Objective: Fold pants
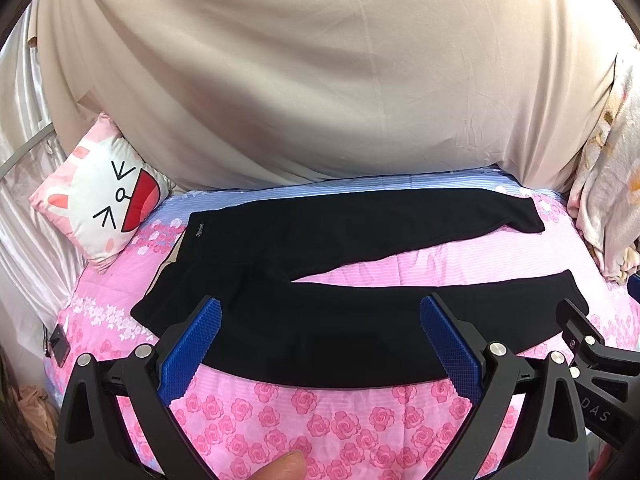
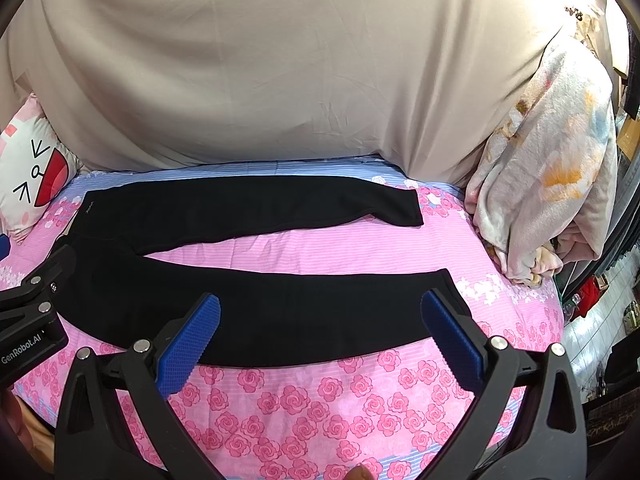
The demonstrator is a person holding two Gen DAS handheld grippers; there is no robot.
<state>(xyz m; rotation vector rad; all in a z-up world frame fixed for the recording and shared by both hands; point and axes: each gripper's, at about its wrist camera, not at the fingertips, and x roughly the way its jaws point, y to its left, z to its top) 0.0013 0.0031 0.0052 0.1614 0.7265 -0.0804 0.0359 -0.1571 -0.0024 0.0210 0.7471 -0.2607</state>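
Black pants (image 1: 320,248) lie flat on the pink rose bedspread (image 1: 320,420), waist to the left, two legs spread in a V to the right. They also show in the right wrist view (image 2: 248,296). My left gripper (image 1: 320,312) is open, blue pads wide apart, hovering over the near leg close to the crotch and holding nothing. My right gripper (image 2: 320,308) is open and empty above the near leg's right half, close to its cuff (image 2: 444,280). The right gripper's body shows at the right edge of the left wrist view (image 1: 592,344).
A cat-face pillow (image 1: 100,200) leans at the bed's back left. A beige sheet (image 1: 320,80) hangs behind the bed. A crumpled floral blanket (image 2: 544,176) is piled at the right. A dark phone-like object (image 1: 58,344) lies at the left edge.
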